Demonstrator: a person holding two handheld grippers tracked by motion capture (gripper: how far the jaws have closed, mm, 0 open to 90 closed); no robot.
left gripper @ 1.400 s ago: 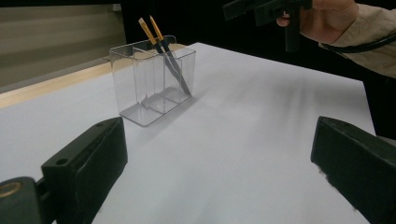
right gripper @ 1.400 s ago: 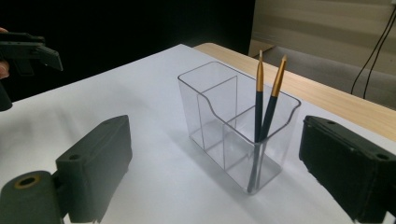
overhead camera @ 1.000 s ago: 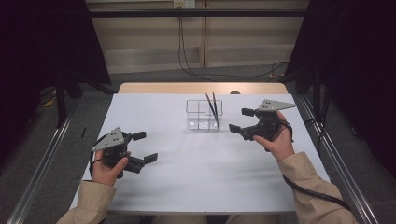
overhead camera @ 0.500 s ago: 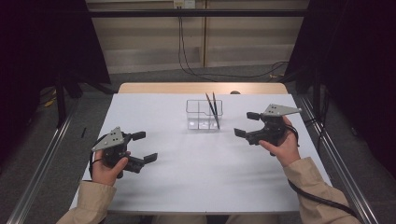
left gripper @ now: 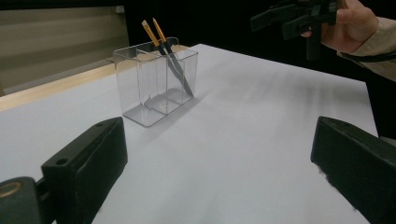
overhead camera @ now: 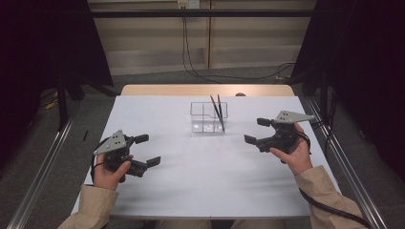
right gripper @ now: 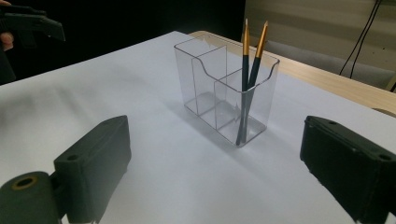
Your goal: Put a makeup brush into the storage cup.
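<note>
While both tools stand spread and empty, right tool (overhead camera: 258,130) at right-centre, left tool (overhead camera: 147,150) lower left, the two brushes (overhead camera: 218,112) lean in the clear holder (overhead camera: 208,117) at upper centre; a hasty grab could likely tip that light holder.

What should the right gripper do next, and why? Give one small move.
Probably ease the right gripper forward toward the two brushes in the clear holder. Its jaws stand wide open with nothing between them, the brushes lean in the holder's end compartment ahead of it, and bare table lies between.
</note>
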